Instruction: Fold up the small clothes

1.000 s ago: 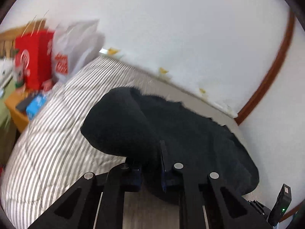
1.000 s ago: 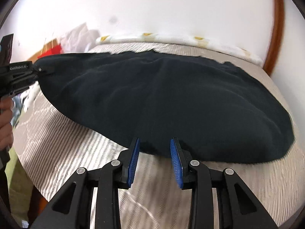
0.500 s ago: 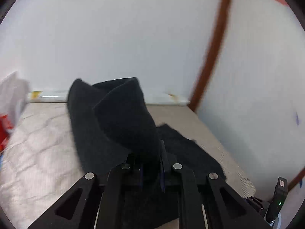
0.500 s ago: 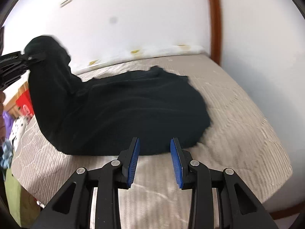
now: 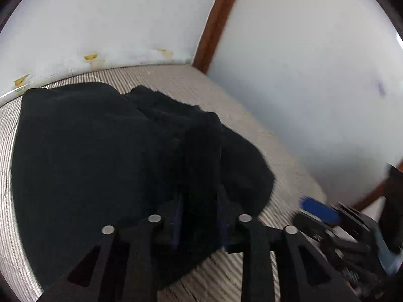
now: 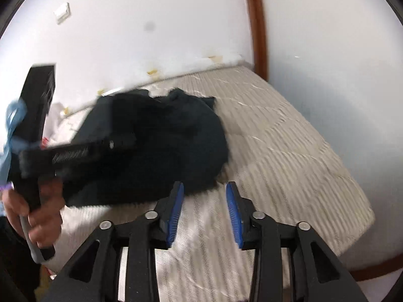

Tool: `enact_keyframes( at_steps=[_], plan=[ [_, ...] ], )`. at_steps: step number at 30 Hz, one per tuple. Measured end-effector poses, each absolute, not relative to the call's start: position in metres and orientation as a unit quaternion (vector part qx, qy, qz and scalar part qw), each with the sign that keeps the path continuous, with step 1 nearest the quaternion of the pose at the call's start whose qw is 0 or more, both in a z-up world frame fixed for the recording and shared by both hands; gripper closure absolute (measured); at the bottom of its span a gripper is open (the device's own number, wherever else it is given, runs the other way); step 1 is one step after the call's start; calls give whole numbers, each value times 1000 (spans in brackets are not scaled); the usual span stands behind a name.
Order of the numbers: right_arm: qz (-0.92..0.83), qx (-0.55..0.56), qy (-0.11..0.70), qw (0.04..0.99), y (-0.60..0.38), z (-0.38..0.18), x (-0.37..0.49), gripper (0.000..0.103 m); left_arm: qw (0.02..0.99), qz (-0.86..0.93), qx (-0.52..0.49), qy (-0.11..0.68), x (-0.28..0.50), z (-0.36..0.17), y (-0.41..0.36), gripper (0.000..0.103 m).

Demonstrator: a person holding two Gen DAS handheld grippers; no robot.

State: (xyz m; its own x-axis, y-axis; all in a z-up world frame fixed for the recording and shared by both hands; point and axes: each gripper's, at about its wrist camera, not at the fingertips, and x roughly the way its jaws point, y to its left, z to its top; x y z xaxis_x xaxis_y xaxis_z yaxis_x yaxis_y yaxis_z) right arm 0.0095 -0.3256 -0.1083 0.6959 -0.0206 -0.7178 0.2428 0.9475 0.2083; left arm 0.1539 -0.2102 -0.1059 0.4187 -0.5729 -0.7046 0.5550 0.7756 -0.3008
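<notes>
A black garment (image 5: 105, 146) lies on the striped mattress (image 5: 246, 125), folded over itself with one layer on top. My left gripper (image 5: 199, 216) is shut on a fold of the garment at its near edge; the cloth hides the pads. In the right wrist view the garment (image 6: 176, 130) sits left of centre and the left gripper's body (image 6: 75, 151) reaches over it. My right gripper (image 6: 205, 209) is open and empty, just above the mattress at the garment's near right edge, blue pads (image 6: 176, 209) apart.
White walls meet at a brown wooden trim (image 6: 257, 25) at the bed's far corner. The mattress (image 6: 289, 151) ends at its right and near edges. My hand (image 6: 37, 216) holds the left gripper's handle. The right gripper (image 5: 327, 216) shows at the lower right in the left wrist view.
My left gripper carried the garment's left end up, across to the right and down, laying it over the rest. The right gripper stayed open and drew back to the right.
</notes>
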Motion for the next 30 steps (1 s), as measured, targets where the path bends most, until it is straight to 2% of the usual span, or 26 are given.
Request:
enact_keyframes(
  at_steps=[1, 3, 4, 9, 16, 18, 20, 22, 24, 26, 30],
  plan=[
    [-58, 150, 379, 911, -321, -106, 18, 56, 848, -335, -12, 409, 147, -99, -195, 57],
    [-31, 157, 366, 917, -311, -101, 31, 48, 866, -325, -4, 381, 134, -88, -173, 45],
    [-18, 162, 359, 919, -306, -99, 38, 43, 874, -315, 3, 370, 127, -85, -157, 44],
    [16, 180, 337, 924, -278, -96, 73, 32, 892, -252, 13, 374, 107, -100, -94, 41],
    [-30, 230, 390, 891, -275, -131, 130, 32, 878, -248, -6, 408, 90, -141, -62, 41],
    [-34, 244, 391, 887, -276, -137, 146, 38, 878, -257, -11, 405, 97, -145, -71, 41],
    [-42, 245, 393, 885, -277, -141, 154, 51, 874, -254, -8, 413, 105, -150, -86, 41],
    [-42, 242, 395, 885, -276, -141, 163, 74, 870, -250, -4, 424, 111, -157, -95, 41],
    [-37, 221, 399, 889, -272, -137, 170, 88, 874, -230, 17, 428, 112, -163, -103, 41],
    [-27, 200, 383, 902, -273, -126, 165, 91, 877, -216, 32, 429, 117, -167, -110, 38],
    [-9, 207, 282, 937, -296, -79, 118, 92, 875, -222, 9, 429, 120, -167, -105, 38]
  ],
)
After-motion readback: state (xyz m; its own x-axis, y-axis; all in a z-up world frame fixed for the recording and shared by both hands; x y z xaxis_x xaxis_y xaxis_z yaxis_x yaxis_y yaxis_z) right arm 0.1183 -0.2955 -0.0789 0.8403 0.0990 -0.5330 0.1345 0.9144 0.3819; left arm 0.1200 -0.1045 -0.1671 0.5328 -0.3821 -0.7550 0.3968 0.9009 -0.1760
